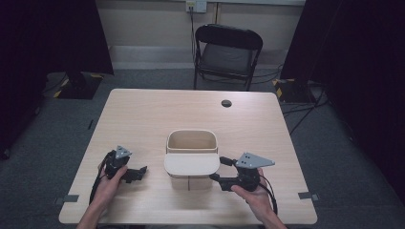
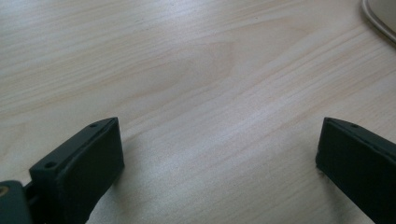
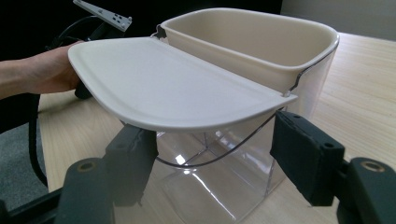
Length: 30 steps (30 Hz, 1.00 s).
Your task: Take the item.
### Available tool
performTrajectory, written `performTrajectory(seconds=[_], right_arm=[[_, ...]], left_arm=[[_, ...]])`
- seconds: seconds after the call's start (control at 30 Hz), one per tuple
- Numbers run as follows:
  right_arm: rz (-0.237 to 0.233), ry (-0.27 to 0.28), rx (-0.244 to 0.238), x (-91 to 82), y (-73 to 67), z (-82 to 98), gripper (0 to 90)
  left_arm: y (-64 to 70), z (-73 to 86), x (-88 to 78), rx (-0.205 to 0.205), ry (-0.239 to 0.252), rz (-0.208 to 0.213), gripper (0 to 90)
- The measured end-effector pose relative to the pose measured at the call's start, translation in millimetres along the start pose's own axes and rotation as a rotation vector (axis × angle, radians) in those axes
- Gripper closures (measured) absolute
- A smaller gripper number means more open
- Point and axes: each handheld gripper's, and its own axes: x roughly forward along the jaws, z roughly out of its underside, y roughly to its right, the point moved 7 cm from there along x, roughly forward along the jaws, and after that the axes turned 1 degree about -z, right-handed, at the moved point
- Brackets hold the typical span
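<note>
Right gripper (image 3: 210, 163) open, unlabelled bin lid (image 3: 173, 84)

Setting: recording lab or studio. Evidence: black curtains (image 1: 71, 33) on both sides, grey carpet floor (image 1: 143, 78), pale wood counter (image 1: 157, 114) with cable hole (image 1: 226, 103), folding chair (image 1: 227, 55) beyond far edge, wall socket (image 1: 196, 5), floor cables (image 1: 305, 112).

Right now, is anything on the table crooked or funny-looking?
Yes: the cream lid only half covers the clear bin. It juts out past the near side, leaving the back of the cream insert open.
</note>
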Motion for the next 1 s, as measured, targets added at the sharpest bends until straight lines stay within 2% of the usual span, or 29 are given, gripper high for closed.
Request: performTrajectory(seconds=[1.0], right_arm=[[-0.005, 0.033, -0.003, -2.2, -1.0, -8.9, 32.6]], left_arm=[[0.0, 0.0, 0.0, 0.0, 0.0, 0.0, 0.2]])
